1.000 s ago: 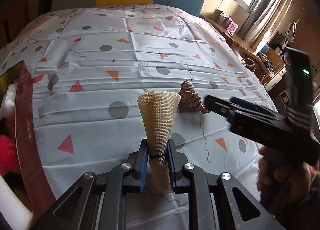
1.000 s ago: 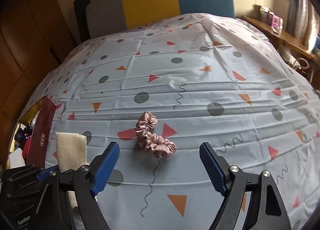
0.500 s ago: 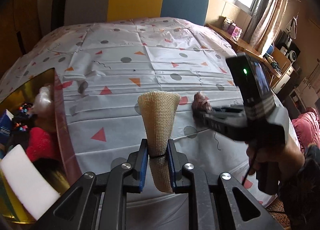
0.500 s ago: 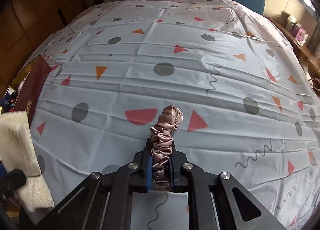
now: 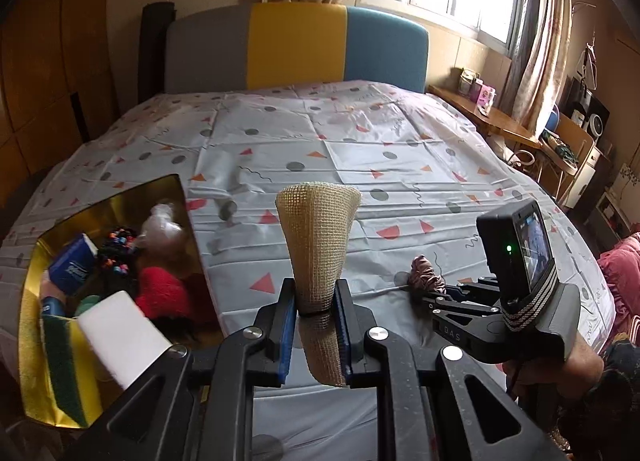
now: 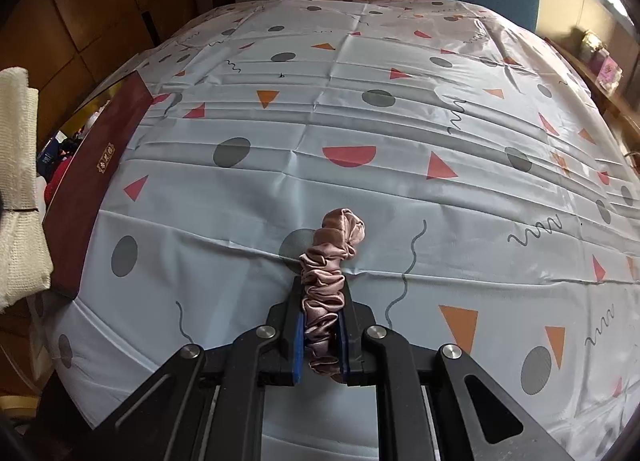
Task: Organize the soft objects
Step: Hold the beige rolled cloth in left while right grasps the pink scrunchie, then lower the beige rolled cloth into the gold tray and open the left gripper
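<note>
Left gripper [image 5: 316,325] fingers pinched together, angled downward, right gripper [image 6: 322,335] fingers likewise clamped

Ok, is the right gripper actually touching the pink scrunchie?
Touching. The right wrist view shows the right gripper shut on the pink scrunchie, both blue pads pressed against its folds.

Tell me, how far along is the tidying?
Well along, it seems. The gold box already holds soft things: a red plush, sponges and a white block. In hand now: the left gripper clamps a beige mesh cloth, the right gripper a pink scrunchie. Both have yet to go in the box.
</note>
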